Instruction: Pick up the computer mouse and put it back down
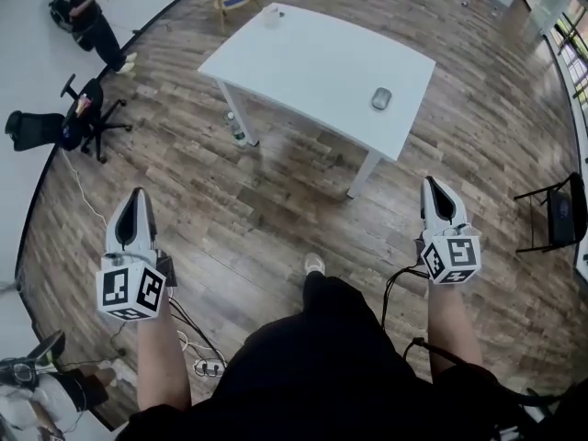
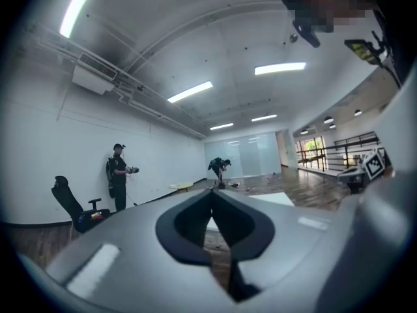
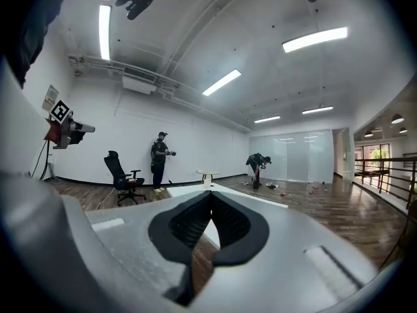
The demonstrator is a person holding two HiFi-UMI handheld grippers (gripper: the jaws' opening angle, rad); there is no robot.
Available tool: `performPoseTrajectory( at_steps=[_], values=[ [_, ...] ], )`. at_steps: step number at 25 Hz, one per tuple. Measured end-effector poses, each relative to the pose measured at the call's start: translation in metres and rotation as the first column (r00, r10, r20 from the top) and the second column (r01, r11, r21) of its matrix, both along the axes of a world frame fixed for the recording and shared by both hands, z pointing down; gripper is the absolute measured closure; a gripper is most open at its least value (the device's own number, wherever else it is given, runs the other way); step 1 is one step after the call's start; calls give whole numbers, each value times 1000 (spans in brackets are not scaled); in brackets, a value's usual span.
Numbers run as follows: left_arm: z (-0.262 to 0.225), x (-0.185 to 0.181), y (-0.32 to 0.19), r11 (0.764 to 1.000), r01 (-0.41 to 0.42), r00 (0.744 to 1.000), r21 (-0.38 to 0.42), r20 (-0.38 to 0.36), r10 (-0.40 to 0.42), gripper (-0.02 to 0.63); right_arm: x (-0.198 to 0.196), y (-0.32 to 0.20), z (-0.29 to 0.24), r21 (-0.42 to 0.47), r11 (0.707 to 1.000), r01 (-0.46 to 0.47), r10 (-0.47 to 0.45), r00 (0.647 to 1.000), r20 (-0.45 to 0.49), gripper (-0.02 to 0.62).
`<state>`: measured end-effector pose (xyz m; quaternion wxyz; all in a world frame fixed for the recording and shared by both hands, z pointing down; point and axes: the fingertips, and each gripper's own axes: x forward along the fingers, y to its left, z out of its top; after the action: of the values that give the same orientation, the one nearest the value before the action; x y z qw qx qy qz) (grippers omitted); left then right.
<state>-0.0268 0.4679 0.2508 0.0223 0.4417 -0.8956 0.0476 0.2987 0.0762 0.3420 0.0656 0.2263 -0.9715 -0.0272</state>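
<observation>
Held level, left gripper [image 1: 138,193], right gripper [image 1: 430,184], jaws together, empty

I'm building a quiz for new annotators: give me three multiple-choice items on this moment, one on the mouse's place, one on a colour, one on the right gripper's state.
1. Where is the computer mouse? A in a drawer; B on the table, near its right edge; C on a shelf.
2. What colour is the tabletop? A black; B red; C white.
3. What state is the right gripper in? A shut, empty; B wide open; C clamped on the mouse.
Key: 1 B, it lies on the tabletop; 2 C, the top is plain white; 3 A, the tips meet with nothing between.
</observation>
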Motion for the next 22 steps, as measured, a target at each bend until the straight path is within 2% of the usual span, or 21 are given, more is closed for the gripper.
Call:
performPoseTrajectory(
  at_steps=[6,10,15,22],
  values=[
    [-16,-43,-59,1000,-5,1000,29,22,5,604,-51,-67,-27,1,1000,-6,5,999,39,594],
    [-3,-61,-83,999,-3,1000,40,-9,3,604,-83,-89,-30,18,1000,13,-13,999,39,594],
    [4,-75,-114,998,-63,998,17,21,62,604,-112,-103,-25,48,999,18,-19,999,26,594],
    [8,-131,-168,988,-151,987,35,58,149,604,-139,-125,-16,88,995,-40,40,999,1,594]
  ],
)
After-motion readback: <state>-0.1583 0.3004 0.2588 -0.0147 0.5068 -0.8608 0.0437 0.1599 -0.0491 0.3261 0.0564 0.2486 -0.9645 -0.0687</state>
